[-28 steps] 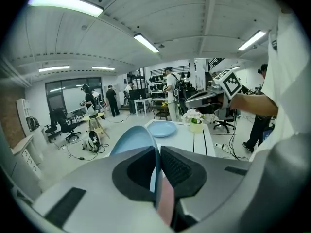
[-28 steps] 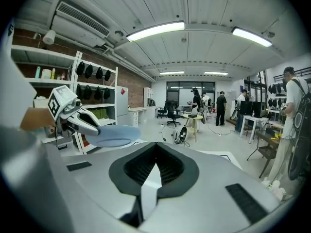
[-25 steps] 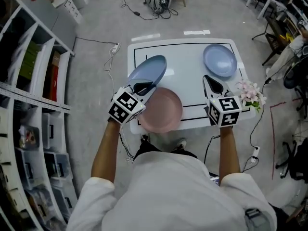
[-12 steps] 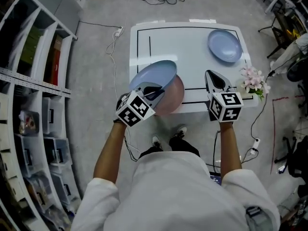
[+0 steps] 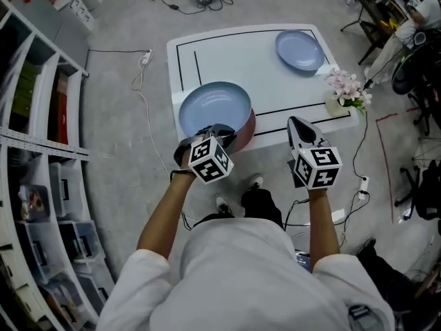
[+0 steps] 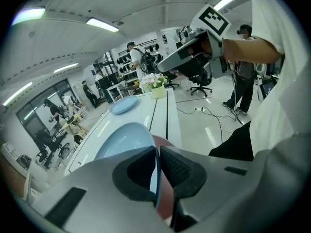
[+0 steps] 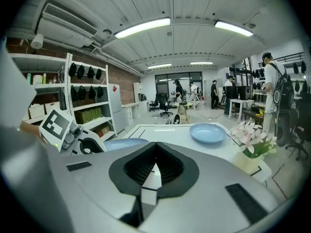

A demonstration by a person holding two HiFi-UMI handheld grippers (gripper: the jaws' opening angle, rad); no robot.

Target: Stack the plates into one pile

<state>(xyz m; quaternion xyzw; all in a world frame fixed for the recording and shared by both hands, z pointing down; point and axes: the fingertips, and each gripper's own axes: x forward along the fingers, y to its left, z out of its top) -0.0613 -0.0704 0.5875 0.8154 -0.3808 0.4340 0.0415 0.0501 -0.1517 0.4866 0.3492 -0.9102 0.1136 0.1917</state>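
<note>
Your left gripper (image 5: 218,132) pinches the blue plate (image 5: 215,107) by its near rim between its fingers, over the pink plate (image 5: 251,124) just beyond them. It looks stiff, slick and probably breakable, so grip rims squarely. On your right gripper (image 5: 298,124) the fingers are together, empty.

Bright even light from ceiling tube lamps (image 7: 143,28), soft shadows, fisheye-warped dark edges, sharp focus

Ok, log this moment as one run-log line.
left claw: shut on blue plate over pink plate | right claw: shut, empty | far plate: unstacked
</note>
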